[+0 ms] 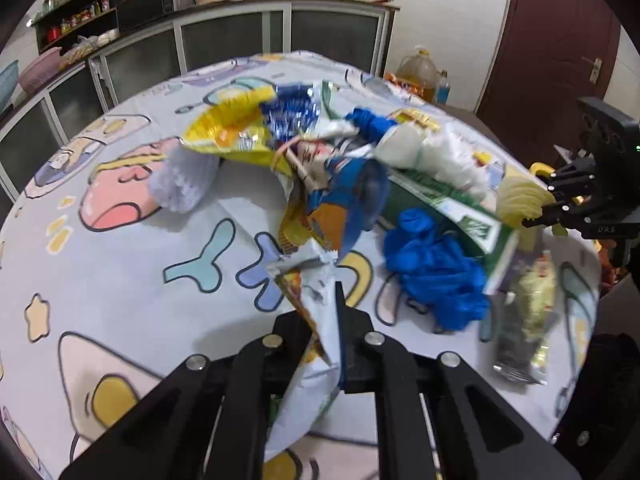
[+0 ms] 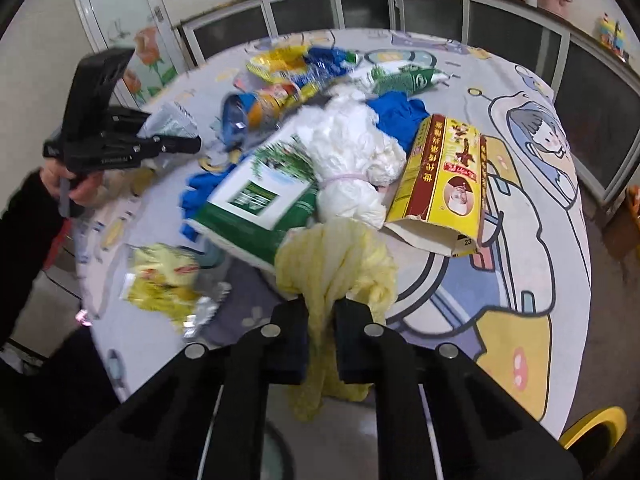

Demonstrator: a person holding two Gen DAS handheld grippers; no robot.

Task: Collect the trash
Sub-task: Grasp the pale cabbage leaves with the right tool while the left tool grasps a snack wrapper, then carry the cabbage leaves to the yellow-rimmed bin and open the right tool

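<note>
A heap of trash lies on the round table (image 1: pixel 120 264) under a cartoon cloth. My left gripper (image 1: pixel 320 308) is shut on a white and orange snack wrapper (image 1: pixel 316 280), lifted at the near side of the heap. My right gripper (image 2: pixel 322 308) is shut on a crumpled yellow plastic bag (image 2: pixel 336 256). The left wrist view shows the right gripper (image 1: pixel 534 216) at the right edge, with the yellow plastic bag (image 1: pixel 516 200) in it. Still in the heap are a green and white carton (image 2: pixel 260 196), a white plastic bag (image 2: pixel 352 152), a yellow and red box (image 2: pixel 444 180) and blue gloves (image 1: pixel 436 268).
A yellow noodle wrapper (image 2: pixel 168 276) lies by the table's near-left edge. A person's hand (image 2: pixel 72 188) holds the left gripper's handle. Grey-fronted cabinets (image 1: pixel 224 36) run behind the table, an oil bottle (image 1: pixel 418 72) stands by the brown door (image 1: pixel 560 40), and a yellow stool (image 2: pixel 592 428) is at lower right.
</note>
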